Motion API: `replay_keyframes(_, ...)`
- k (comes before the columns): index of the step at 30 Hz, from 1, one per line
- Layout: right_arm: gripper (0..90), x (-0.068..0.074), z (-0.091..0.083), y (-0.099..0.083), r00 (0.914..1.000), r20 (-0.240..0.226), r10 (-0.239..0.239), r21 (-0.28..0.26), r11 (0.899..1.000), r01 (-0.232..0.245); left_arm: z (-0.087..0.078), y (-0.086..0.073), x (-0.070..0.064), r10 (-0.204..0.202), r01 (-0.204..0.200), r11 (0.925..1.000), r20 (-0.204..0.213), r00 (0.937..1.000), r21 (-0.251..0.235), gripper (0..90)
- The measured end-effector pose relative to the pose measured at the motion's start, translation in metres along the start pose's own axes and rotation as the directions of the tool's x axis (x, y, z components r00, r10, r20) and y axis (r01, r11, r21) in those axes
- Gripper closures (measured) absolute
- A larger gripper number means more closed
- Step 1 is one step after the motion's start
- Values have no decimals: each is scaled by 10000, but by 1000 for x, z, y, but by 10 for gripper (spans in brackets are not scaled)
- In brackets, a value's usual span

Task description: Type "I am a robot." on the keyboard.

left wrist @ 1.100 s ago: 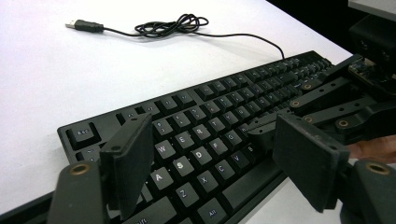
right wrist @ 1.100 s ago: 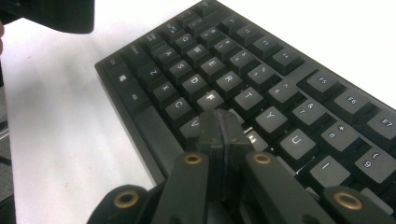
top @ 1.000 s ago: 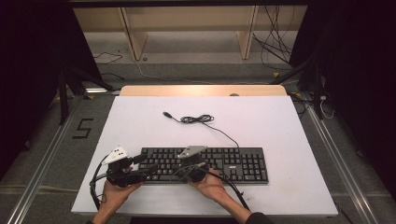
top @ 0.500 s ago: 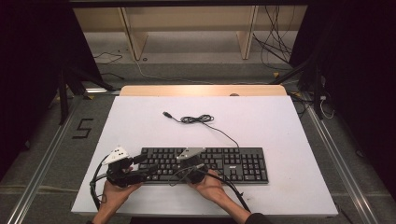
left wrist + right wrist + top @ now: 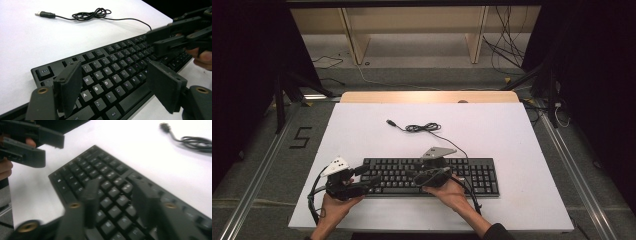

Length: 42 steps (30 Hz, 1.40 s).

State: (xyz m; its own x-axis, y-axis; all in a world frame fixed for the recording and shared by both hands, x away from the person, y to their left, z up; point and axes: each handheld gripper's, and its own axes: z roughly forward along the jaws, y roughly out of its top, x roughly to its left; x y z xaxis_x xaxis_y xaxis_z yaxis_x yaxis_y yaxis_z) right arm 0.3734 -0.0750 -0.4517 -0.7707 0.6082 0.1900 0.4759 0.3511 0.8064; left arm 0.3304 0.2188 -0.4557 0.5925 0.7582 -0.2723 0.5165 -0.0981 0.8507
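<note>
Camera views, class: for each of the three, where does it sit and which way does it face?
High view: above the person's side, facing forward and down on keyboard; both forearms enter below.
Left gripper view: rides the left gripper, facing across the keys; own fingers apart.
Right gripper view: rides the right gripper, facing the keys.
Shared: the USB cable.

The keyboard (image 5: 432, 176) is black, its keys marked with pale white letters, and its coiled cable (image 5: 423, 128) is black too. It lies on a plain white tabletop (image 5: 492, 135) with a light wood strip along the far edge. Both tools, left (image 5: 371, 177) and right (image 5: 411, 175), are black, with brass-coloured rivets and pale grey top plates.
</note>
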Motion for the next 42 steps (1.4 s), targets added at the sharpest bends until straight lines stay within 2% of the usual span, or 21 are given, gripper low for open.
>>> replay_keyframes(5, 393, -6, -12, -1, 9996, 269, 24, -241, 9997, -18, 0, 0, 0, 19, -19, 10000, 2, 10000, 8, 287)
replay_keyframes(9, 339, -8, -21, -1, 9996, 268, 26, -548, 9985, -11, 0, 0, 0, 7, -7, 10000, 8, 10000, -15, 287)
replay_keyframes(15, 328, -11, -36, -3, 9995, 290, 141, -1117, 9937, -108, -1, 0, 0, -2, 2, 10000, 8, 10000, -59, 287)
replay_keyframes(21, 319, -14, -44, -6, 9991, 367, 210, -1391, 9901, -158, 0, 0, -1, 10, -10, 10000, 10, 10000, -90, 287)
replay_keyframes(36, 309, -17, -38, -3, 9988, 379, 300, -1241, 9919, -251, 0, 0, -1, 79, -78, 10000, 10, 10000, -53, 287)
replay_keyframes(42, 363, -17, -30, -1, 9986, 447, 278, -1013, 9946, -232, 0, 0, -1, 92, -92, 9999, 27, 10000, -77, 287)
